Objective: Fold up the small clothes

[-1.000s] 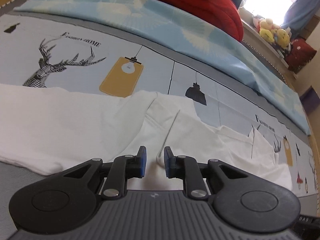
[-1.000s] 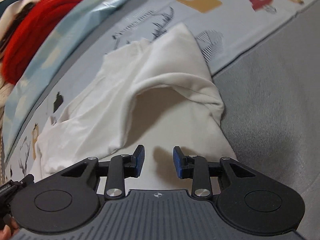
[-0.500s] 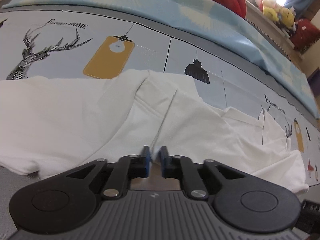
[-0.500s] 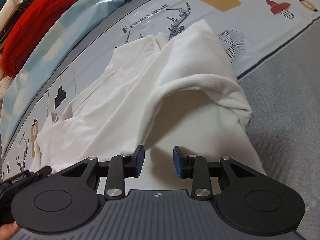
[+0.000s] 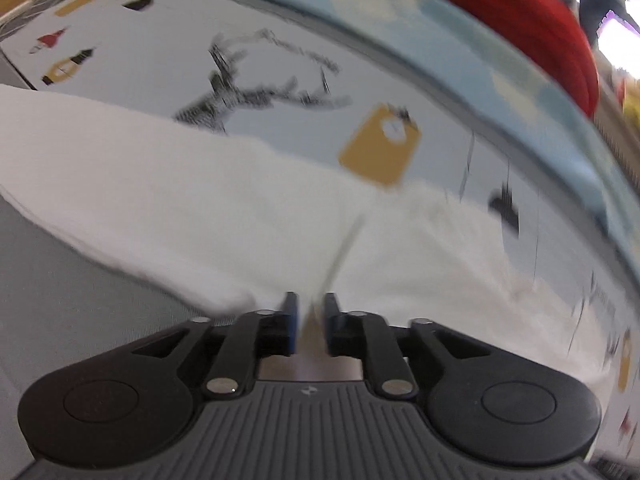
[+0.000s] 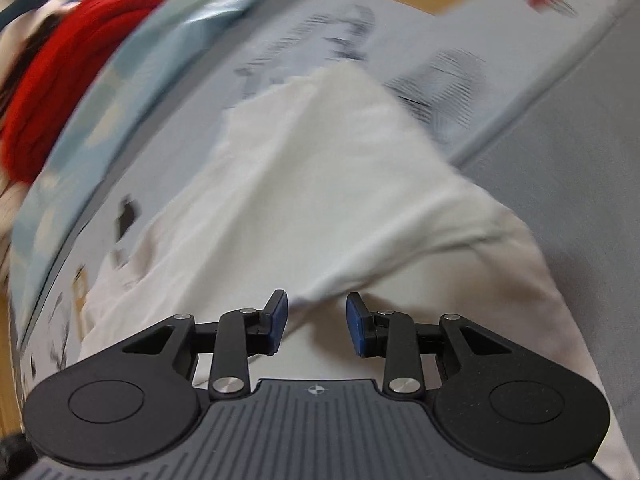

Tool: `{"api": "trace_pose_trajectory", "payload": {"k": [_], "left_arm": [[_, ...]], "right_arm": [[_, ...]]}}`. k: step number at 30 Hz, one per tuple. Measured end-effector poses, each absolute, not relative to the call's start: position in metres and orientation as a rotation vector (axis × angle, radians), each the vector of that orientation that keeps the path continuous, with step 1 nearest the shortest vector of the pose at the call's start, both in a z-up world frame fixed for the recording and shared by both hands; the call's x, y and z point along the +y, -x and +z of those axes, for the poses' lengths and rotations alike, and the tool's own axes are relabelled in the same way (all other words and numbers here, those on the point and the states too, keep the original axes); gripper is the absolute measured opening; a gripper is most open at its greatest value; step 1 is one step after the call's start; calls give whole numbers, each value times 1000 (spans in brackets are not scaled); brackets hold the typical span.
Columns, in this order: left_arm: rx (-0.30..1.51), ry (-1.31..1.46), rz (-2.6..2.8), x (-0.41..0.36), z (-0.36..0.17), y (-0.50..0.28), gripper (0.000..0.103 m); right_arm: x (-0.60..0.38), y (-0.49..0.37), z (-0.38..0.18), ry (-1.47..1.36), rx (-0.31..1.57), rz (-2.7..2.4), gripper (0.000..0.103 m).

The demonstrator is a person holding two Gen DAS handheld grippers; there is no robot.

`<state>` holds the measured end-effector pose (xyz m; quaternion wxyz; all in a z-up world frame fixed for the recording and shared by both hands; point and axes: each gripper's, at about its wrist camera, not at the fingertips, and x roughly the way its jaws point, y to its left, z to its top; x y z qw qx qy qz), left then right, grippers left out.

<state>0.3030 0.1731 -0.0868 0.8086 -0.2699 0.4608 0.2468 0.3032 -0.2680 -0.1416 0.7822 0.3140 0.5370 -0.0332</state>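
Left gripper has closed, fingers pinching the white garment; right gripper stays spread wide.

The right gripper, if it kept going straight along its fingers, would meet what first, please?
Most likely the raised fold of the white garment, which lies just ahead of the open right gripper. Blur makes depth uncertain, but nothing else shows in between.

White garment on printed bedsheet, grey bed.
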Motion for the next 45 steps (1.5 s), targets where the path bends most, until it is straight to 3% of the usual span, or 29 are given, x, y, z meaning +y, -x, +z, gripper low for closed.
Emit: {"api": "trace_pose_trajectory", "payload": {"k": [2, 5, 7, 17, 18, 19, 20, 21, 25, 27, 28, 33, 34, 35, 37, 40, 45], "left_arm": [[942, 600, 509, 186, -85, -308, 30], [910, 633, 447, 201, -89, -317, 30], [915, 648, 410, 205, -92, -320, 30], [1017, 522, 304, 180, -104, -342, 30], [1023, 492, 304, 176, -104, -340, 27], [1019, 461, 316, 173, -103, -338, 10], [1008, 415, 335, 170, -99, -336, 1], [991, 389, 346, 168, -93, -333, 1], [924, 459, 330, 165, -62, -314, 1], [915, 364, 355, 156, -52, -307, 1], [930, 344, 378, 157, -53, -304, 1], [1028, 442, 523, 187, -72, -294, 3], [1023, 443, 541, 189, -70, -293, 14], [1013, 442, 532, 188, -67, -293, 35], [981, 402, 452, 177, -62, -296, 46], [974, 403, 312, 161, -65, -298, 45], [1116, 488, 261, 164, -102, -300, 26]], "right_arm": [[-279, -302, -148, -720, 1171, -135, 33], [-291, -301, -147, -754, 1143, -170, 29], [-297, -300, -144, -756, 1103, -191, 3], [-315, -290, -152, -820, 1133, -283, 3], [-315, -291, -152, -812, 1138, -278, 3], [-315, -292, -153, -810, 1141, -277, 3], [-315, -291, -153, -812, 1141, -279, 3], [-315, -291, -152, -812, 1141, -282, 3], [-312, -292, -150, -807, 1147, -270, 8], [-309, -297, -152, -804, 1179, -231, 12], [-308, -299, -154, -808, 1195, -213, 17], [-310, -292, -148, -816, 1202, -217, 20], [-309, -290, -144, -810, 1197, -216, 20], [-307, -288, -140, -801, 1191, -210, 20], [-304, -287, -132, -779, 1182, -181, 21], [-296, -288, -120, -710, 1157, -132, 21], [-292, -295, -103, -605, 1078, -99, 21]]}}
